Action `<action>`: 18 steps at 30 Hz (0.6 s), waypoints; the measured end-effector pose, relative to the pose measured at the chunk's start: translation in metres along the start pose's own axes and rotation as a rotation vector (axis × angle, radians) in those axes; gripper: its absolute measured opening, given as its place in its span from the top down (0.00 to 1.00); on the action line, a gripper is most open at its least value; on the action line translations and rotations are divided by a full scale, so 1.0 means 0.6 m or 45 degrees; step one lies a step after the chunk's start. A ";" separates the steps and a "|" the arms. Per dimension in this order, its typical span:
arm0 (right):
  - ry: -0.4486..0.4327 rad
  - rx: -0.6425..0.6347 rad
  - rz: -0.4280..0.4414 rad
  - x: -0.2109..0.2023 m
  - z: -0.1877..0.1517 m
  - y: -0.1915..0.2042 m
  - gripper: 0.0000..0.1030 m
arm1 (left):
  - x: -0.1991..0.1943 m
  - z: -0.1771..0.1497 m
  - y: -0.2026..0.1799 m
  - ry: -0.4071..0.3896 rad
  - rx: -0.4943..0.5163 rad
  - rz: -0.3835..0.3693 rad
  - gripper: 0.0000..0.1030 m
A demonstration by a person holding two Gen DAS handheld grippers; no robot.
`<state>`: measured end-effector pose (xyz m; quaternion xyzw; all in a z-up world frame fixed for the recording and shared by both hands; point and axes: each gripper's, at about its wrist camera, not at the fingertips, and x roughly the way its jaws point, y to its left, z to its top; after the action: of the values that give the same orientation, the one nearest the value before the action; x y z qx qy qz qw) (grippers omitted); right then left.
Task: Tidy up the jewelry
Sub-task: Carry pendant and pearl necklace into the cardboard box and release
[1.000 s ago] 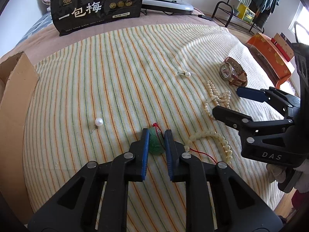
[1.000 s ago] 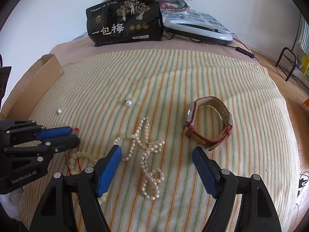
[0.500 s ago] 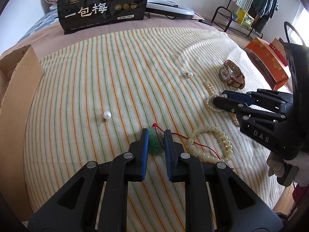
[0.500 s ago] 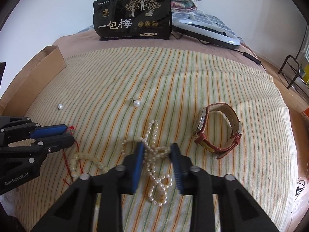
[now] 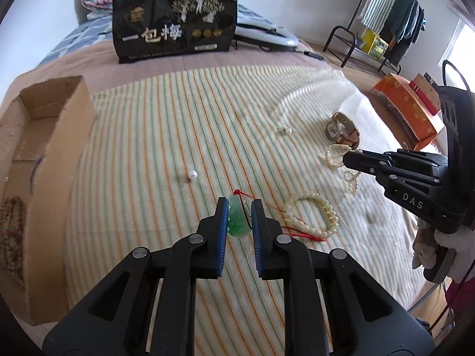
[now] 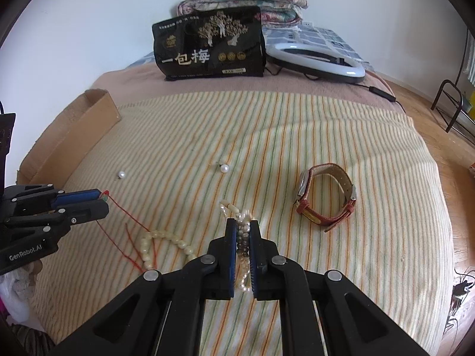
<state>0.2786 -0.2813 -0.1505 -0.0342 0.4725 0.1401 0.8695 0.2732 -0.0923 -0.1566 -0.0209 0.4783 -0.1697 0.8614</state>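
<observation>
Bed cover: striped cream blanket with orange and green lines, spread over the bed; all loose jewelry lies on it.
Cardboard box: open brown carton at the blanket's left edge; judged to be where the jewelry goes.
Left gripper: black two-finger tool with blue pads, pinching a green carved jade pendant; its red cord trails to a cream bead bracelet on the blanket.
Right gripper: jaws have just been closing, now pressed together on a white pearl strand; one end loops beyond the tips, the other dangles below the pads.
Wristwatch: red leather strap watch on its side, right of the pearl strand, apart from it.
Loose pearls: two white pearl studs and, well apart, untouched.
Risk, cord: the red cord looks tangled through the bead bracelet; lifting the pendant could drag the bracelet or tug the pendant from the pads.
Risk, pearls: only a few beads are gripped; round beads may slip, or the hanging loops may snag.
Left view only: the box interior, with brown beads already inside; clothes rack and orange box beyond the bed.
Right view only: the pearls actually between the pads; the left view shows just the closed tips over them.
</observation>
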 end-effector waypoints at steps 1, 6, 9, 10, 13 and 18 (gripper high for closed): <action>-0.008 0.001 0.002 -0.007 0.001 0.001 0.95 | -0.008 -0.001 0.001 -0.010 -0.001 -0.001 0.86; -0.065 0.000 0.001 -0.053 0.012 0.007 0.95 | -0.054 0.000 0.002 -0.065 0.001 -0.006 0.86; -0.096 -0.004 0.001 -0.078 0.019 0.014 0.95 | -0.081 0.000 0.004 -0.096 0.005 -0.004 0.86; -0.106 -0.006 0.001 -0.085 0.021 0.015 0.95 | -0.090 0.000 0.006 -0.106 0.006 -0.001 0.86; -0.139 -0.013 0.004 -0.110 0.029 0.026 0.95 | -0.119 0.001 0.012 -0.141 -0.004 0.000 0.86; -0.178 -0.034 0.011 -0.141 0.041 0.044 0.95 | -0.162 0.003 0.029 -0.196 -0.016 0.016 0.86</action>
<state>0.2478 -0.2692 -0.0643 -0.0340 0.4086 0.1523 0.8993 0.2322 -0.0459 -0.0798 -0.0362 0.4118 -0.1590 0.8966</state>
